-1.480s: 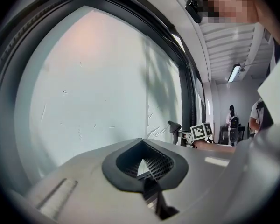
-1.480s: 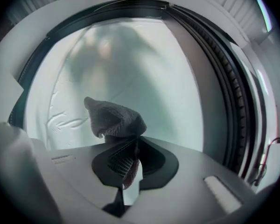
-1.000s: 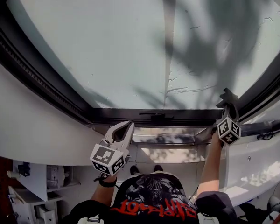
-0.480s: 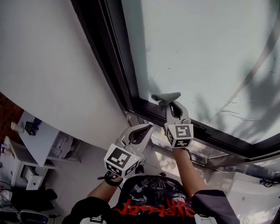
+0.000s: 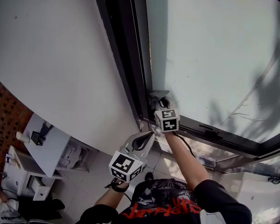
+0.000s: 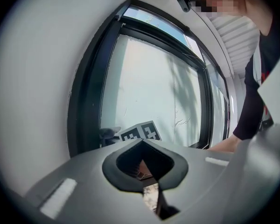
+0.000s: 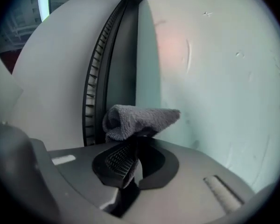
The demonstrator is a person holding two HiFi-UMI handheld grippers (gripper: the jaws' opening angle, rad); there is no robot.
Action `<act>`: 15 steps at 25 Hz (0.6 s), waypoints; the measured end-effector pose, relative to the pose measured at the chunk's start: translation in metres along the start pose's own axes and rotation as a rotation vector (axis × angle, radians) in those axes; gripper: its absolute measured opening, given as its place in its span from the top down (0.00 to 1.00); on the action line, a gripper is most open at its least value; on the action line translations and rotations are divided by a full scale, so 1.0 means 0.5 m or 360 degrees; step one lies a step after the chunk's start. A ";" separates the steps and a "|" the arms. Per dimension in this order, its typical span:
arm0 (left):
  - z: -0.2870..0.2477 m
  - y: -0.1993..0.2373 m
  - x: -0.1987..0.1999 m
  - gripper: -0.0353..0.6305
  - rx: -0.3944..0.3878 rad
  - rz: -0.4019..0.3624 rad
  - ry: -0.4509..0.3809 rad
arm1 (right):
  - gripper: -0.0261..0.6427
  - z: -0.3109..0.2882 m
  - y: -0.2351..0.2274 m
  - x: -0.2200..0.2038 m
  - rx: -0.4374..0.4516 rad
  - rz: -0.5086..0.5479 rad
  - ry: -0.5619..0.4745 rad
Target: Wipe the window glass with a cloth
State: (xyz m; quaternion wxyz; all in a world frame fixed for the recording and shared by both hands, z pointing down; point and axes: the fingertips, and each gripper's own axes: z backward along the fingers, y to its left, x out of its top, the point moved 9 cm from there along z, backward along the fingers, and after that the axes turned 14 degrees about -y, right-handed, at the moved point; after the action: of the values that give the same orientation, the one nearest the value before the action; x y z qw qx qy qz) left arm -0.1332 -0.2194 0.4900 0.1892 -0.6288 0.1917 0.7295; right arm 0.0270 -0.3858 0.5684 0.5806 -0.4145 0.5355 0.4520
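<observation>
Window glass (image 5: 214, 45) with dark frame (image 5: 123, 55) at its left edge. Left gripper (image 5: 141, 142) hangs below glass, jaws together, empty. Right gripper (image 7: 133, 146) at glass lower left corner, jaws clamped on grey cloth (image 7: 141, 117), cloth against glass. Step: wiping, likely corner pass. Next stroke needs steady pressure, away from corner.
</observation>
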 end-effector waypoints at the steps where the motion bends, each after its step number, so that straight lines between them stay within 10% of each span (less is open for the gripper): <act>1: 0.000 0.003 -0.001 0.94 -0.0002 0.0011 -0.0006 | 0.94 0.012 -0.014 0.001 -0.0037 -0.0010 -0.0009; 15: -0.173 -0.150 -0.062 0.94 -0.0499 0.0146 0.0116 | 0.94 0.392 -0.279 0.021 -0.0687 -0.0121 -0.0281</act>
State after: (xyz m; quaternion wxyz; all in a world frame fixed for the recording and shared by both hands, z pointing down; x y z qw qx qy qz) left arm -0.0168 -0.2011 0.5057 0.0481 -0.6671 0.1107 0.7351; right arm 0.2109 -0.2306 0.5739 0.5398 -0.5077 0.3577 0.5683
